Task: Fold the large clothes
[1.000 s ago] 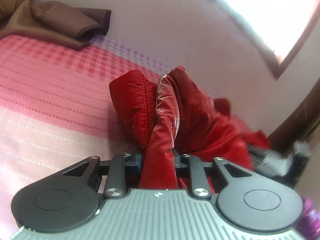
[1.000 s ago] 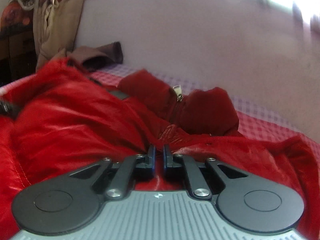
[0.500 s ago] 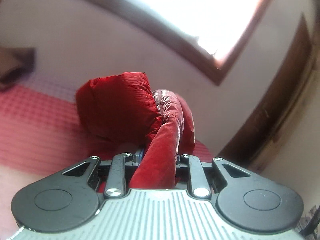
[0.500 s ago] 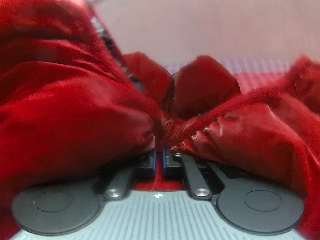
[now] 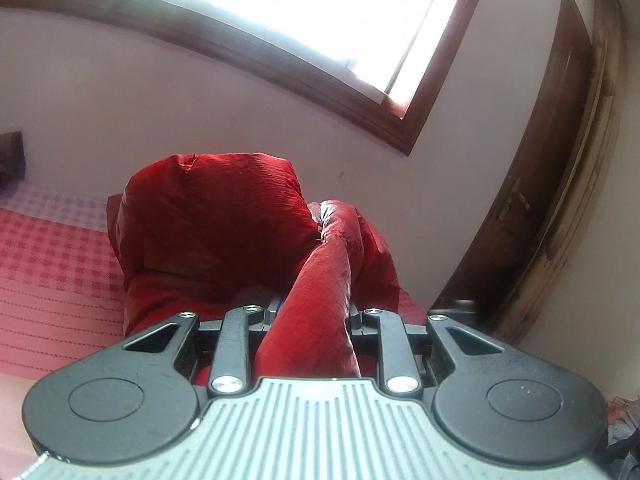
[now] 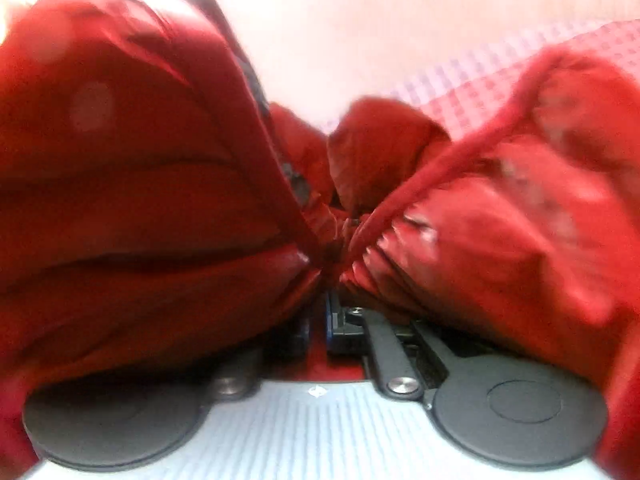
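A shiny red padded jacket [image 5: 216, 216] hangs lifted above the pink checked bed [image 5: 48, 264]. In the left wrist view a thick twisted roll of its fabric runs back between the fingers of my left gripper [image 5: 314, 312], which is shut on it. In the right wrist view the red jacket [image 6: 132, 184] bulges on both sides and fills most of the picture. My right gripper [image 6: 318, 320] is shut on a thin gathered edge of it, the fingertips mostly hidden by the cloth.
A pale wall stands behind the bed, with a wooden-framed window [image 5: 280, 12] above and a dark wooden door frame [image 5: 560, 184] to the right. A brown cloth [image 5: 12, 152] lies at the far left edge of the bed.
Both grippers have lifted the jacket off the bed. The left view swung up and right towards the window and door frame. In the right view the fabric has risen and closed in around the fingers.
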Demonstrator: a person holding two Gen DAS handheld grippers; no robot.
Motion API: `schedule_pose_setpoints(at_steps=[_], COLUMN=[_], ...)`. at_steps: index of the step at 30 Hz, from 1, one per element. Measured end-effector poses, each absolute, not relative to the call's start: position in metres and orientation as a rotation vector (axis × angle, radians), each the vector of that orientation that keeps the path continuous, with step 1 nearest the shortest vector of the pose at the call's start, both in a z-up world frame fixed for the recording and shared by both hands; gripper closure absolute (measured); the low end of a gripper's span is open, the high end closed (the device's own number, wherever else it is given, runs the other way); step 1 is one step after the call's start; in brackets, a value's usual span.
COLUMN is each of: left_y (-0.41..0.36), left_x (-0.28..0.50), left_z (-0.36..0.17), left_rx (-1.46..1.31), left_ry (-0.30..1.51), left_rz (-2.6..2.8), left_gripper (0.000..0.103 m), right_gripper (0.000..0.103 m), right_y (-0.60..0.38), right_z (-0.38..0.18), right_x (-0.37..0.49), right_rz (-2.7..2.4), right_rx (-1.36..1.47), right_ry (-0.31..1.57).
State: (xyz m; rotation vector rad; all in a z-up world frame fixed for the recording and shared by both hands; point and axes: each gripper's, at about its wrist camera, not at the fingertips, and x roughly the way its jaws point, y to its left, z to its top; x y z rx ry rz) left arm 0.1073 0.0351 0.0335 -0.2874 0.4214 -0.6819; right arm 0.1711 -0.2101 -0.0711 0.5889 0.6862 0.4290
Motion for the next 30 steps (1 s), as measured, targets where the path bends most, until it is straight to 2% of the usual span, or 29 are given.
schedule_pose_setpoints(at_steps=[7,15,21,24,25,26,27,28,29,30], left_y=[0.002,-0.076,-0.116,-0.124,-0.126,-0.128,-0.131,-0.133,-0.133,-0.136], left_x=[0.105,0.094,0.084,0.08,0.08,0.079,0.078,0.076,0.073,0.072], left_z=[0.026,0.003,-0.016,-0.027,-0.03,-0.032,-0.035,-0.036,-0.039,-0.04], left_rx=[-0.253,-0.129,-0.038,-0.023,-0.021,-0.018,-0.011,0.0,0.016,0.031], left_ry=[0.435,0.407,0.381,0.387,0.387,0.386,0.386,0.383,0.378,0.373], left_rz=[-0.722,-0.765,-0.795,-0.808,-0.809,-0.81,-0.809,-0.806,-0.805,-0.803], left_gripper=[0.077,0.074,0.074,0.074,0.074,0.074,0.074,0.074,0.074,0.074], right_gripper=[0.094,0.097,0.094,0.084,0.072,0.054,0.043,0.025,0.019,0.019], right_y=[-0.279,-0.355,-0.404,-0.419,-0.418,-0.414,-0.409,-0.403,-0.396,-0.391], right_z=[-0.065,-0.124,-0.112,-0.084,-0.073,-0.059,-0.045,-0.033,-0.021,-0.014], right_x=[0.115,0.119,0.075,0.053,0.054,0.056,0.058,0.064,0.069,0.079], right_rz=[0.346,0.463,0.406,0.39,0.396,0.408,0.418,0.419,0.406,0.395], right_rx=[0.612,1.143,1.193,1.093,1.061,1.011,0.956,0.889,0.822,0.763], right_ry=[0.595,0.56,0.502,0.464,0.46,0.46,0.461,0.463,0.47,0.479])
